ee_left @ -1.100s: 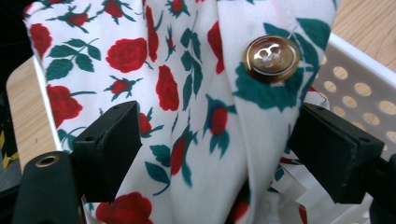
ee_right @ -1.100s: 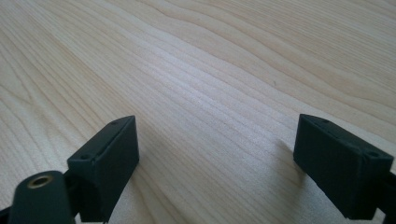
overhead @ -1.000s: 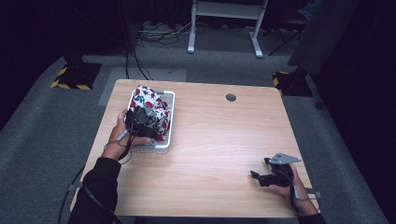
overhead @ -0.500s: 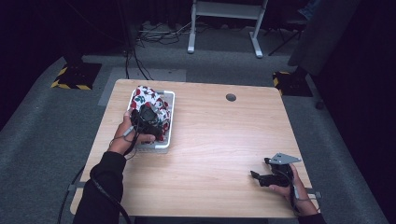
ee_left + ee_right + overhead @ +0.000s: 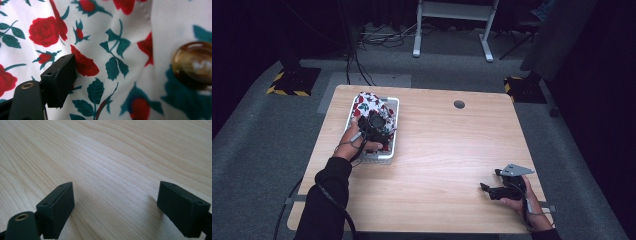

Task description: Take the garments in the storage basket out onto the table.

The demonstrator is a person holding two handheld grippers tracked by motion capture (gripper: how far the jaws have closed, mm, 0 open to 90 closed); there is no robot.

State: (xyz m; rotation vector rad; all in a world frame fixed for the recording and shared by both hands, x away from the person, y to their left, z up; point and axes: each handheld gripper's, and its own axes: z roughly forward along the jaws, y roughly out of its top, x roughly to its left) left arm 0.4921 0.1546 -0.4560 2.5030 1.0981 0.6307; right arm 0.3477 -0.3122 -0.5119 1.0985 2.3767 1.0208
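Left gripper [image 5: 373,126] pressed into the white cloth with red roses and green leaves [image 5: 368,106], bundled in the white wire basket [image 5: 395,131] on the pale wooden surface [image 5: 442,150].
The cloth lies directly ahead of and against the left fingers [image 5: 60,80], its brown button [image 5: 193,63] off to one side; whether they are clenched I cannot tell; the right gripper [image 5: 492,190], well apart, rests with fingers [image 5: 56,207] spread wide.

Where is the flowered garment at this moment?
In the high view, the flowered garment lies in the white basket at the table's far left part, under the left gripper. The left gripper view shows its rose print and a brown button.
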